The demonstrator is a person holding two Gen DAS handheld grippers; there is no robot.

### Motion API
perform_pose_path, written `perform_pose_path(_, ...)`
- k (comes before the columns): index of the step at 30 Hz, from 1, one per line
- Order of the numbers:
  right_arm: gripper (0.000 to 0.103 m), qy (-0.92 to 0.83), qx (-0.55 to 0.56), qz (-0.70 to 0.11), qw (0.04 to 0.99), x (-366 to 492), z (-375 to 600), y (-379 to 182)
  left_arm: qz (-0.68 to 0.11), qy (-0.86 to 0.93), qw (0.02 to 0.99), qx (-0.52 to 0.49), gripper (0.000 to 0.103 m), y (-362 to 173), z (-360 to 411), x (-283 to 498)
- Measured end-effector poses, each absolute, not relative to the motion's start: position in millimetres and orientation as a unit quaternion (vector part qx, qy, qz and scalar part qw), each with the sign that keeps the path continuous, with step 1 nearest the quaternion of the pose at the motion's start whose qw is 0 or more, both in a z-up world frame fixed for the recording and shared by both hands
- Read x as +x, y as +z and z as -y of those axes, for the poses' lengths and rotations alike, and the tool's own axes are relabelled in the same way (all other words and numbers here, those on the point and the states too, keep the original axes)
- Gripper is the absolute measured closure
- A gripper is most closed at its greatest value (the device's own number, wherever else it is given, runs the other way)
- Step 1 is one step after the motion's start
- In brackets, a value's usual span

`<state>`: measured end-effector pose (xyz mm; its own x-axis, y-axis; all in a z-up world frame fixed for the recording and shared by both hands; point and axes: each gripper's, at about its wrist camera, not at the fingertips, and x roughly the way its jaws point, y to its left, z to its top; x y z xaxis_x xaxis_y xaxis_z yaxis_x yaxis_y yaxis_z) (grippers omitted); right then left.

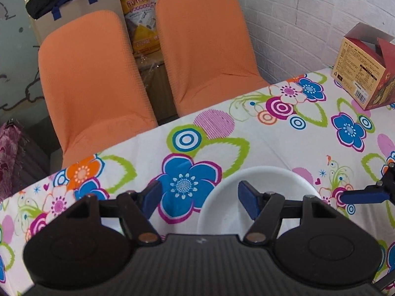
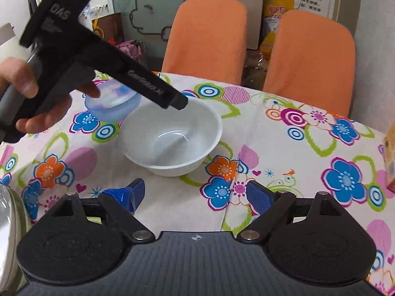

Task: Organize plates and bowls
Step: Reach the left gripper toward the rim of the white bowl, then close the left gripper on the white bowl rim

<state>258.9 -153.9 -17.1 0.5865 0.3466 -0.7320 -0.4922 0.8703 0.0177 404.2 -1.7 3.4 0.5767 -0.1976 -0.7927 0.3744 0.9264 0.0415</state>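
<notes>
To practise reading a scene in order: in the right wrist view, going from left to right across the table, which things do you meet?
Glass item at the left edge → translucent blue bowl → white bowl → cardboard box at the right edge.

Home dining room — floral tablecloth [image 1: 259, 133], chairs [image 1: 93, 79]

Left hand-held gripper [image 1: 198, 196] — matte black body, ribbed top plate, round side housings, silver pivot screws, blue finger pads [image 1: 248, 197]; right hand-held gripper [image 2: 193, 194] — same build, blue textured pads, small cross mark on plate
</notes>
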Motion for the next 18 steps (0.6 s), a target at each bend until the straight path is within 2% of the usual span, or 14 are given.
perform_pose_path(11,0.027,0.272,-0.113,-0.380,0.877,280.6,130.5,-38.0,-0.439,-0.179,0.875,0.095,0.034,-23.0,14.5,408.2)
perform_pose_path(13,0.027,0.276,-0.126,-0.369,0.878,279.7,124.0,-37.4,-0.439,-0.186,0.874,0.091,0.038,-25.2,13.6,407.3)
perform_pose_path(14,0.027,0.279,-0.135,-0.363,0.879,278.9,121.2,-37.3,-0.440,-0.192,0.874,0.084,0.043,-25.1,12.8,406.9)
perform_pose_path(17,0.027,0.280,-0.160,-0.345,0.882,278.1,114.9,-39.9,-0.438,-0.194,0.874,0.082,0.044,-24.7,12.9,405.8)
perform_pose_path(18,0.027,0.279,-0.163,-0.337,0.884,278.7,114.1,-41.2,-0.438,-0.193,0.875,0.081,0.048,-24.8,13.1,405.5)
